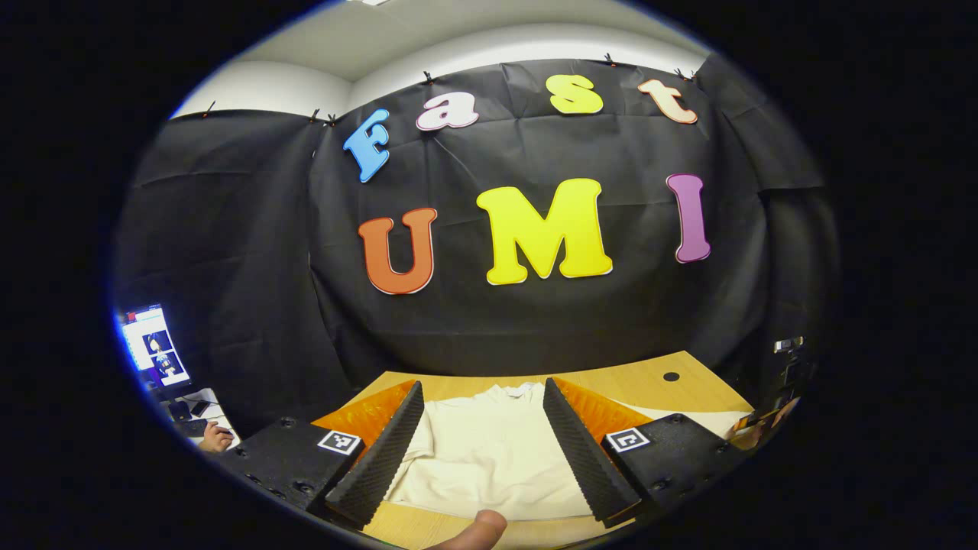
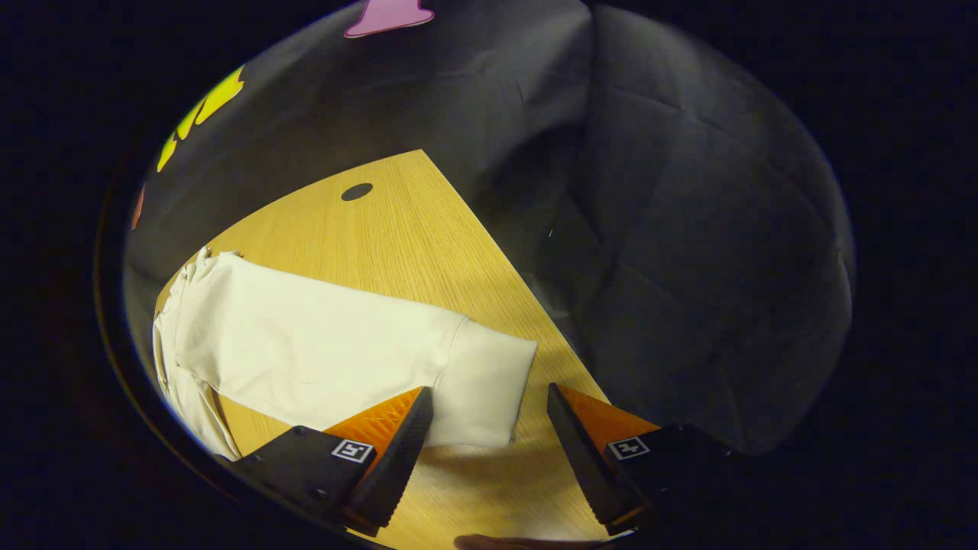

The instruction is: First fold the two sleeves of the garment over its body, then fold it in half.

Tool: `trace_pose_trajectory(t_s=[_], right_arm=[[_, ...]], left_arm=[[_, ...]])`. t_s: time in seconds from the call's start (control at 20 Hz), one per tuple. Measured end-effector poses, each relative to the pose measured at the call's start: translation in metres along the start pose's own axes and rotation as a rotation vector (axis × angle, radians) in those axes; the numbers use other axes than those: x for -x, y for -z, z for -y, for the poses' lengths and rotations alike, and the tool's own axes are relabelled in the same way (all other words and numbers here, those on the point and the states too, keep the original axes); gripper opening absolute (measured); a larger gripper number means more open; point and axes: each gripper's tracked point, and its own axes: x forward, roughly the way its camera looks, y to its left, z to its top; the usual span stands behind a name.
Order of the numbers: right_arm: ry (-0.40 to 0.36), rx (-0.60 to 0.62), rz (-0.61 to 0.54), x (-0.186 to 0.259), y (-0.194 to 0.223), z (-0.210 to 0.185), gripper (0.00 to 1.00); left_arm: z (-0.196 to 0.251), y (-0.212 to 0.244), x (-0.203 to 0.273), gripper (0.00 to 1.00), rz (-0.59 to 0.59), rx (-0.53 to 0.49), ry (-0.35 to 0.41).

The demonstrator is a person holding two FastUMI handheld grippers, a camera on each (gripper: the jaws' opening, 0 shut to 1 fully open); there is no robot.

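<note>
Table (image 2: pixel 397 229) | left: garment (image 1: pixel 489 451) collar | right: sleeve (image 2: pixel 344 351) cuff

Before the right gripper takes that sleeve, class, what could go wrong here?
1. The sleeve cuff lies near the wooden table edge; a loose pinch might let it slip off the side.
2. The open right gripper stands partly off the cuff, so it may catch only a corner.

Matt cream cloth garment (image 2: pixel 321 344) on smooth wood-grain table (image 2: pixel 397 229), w/ black cloth wall (image 1: pixel 252 252).
</note>
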Motion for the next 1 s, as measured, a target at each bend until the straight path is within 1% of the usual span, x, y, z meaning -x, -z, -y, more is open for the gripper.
trace_pose_trajectory(t_s=[0.05,0.15,0.2,0.25,0.3,0.35,0.45,0.5,0.65,0.7,0.75,0.8,0.9,0.95,1.0], right_arm=[[0.004,0.003,0.0,0.001,-0.002,0.002,0.95],[0.014,-0.018,-0.027,0.001,-0.002,0.002,0.9],[0.006,-0.048,-0.053,0.001,0.0,0.0,0.93],[-0.004,-0.094,-0.082,0.003,0.002,-0.004,0.92],[0.004,-0.119,-0.087,0.003,-0.001,-0.005,0.8],[0.01,-0.12,-0.104,0.004,0.002,-0.005,0.76],[0.039,-0.099,-0.112,0.006,0.002,-0.001,0.75],[0.046,-0.096,-0.118,0.006,0.002,-0.001,0.69],[0.051,-0.125,-0.156,0.006,0.003,-0.004,0.67],[0.056,-0.119,-0.164,0.007,0.0,-0.003,0.6],[0.057,-0.123,-0.177,0.008,0.001,-0.004,0.62],[0.057,-0.125,-0.18,0.009,0.0,-0.006,0.6],[0.041,-0.129,-0.186,0.008,-0.001,-0.01,0.48],[0.046,-0.135,-0.188,0.01,-0.003,-0.01,0.43],[0.057,-0.125,-0.189,0.009,-0.001,-0.01,0.31]], left_arm=[[-0.004,0.002,-0.002,1.0,-0.008,0.003,0.0],[-0.016,0.011,-0.005,1.0,-0.036,0.013,-0.009],[-0.022,0.015,-0.004,1.0,-0.046,0.016,-0.014],[-0.029,0.017,-0.005,1.0,-0.05,0.023,-0.021],[-0.036,0.021,-0.007,1.0,-0.059,0.031,-0.026],[-0.041,0.025,-0.009,1.0,-0.074,0.037,-0.034],[-0.049,0.034,-0.014,1.0,-0.098,0.047,-0.039],[-0.051,0.037,-0.016,1.0,-0.107,0.049,-0.037],[-0.058,0.044,-0.018,1.0,-0.132,0.044,-0.033],[-0.059,0.044,-0.018,1.0,-0.133,0.039,-0.03],[-0.062,0.046,-0.02,1.0,-0.136,0.031,-0.03],[-0.063,0.046,-0.021,1.0,-0.14,0.026,-0.03],[-0.065,0.047,-0.023,1.0,-0.147,0.025,-0.02],[-0.065,0.049,-0.024,1.0,-0.15,0.026,-0.015],[-0.067,0.05,-0.024,1.0,-0.155,0.027,-0.017]])
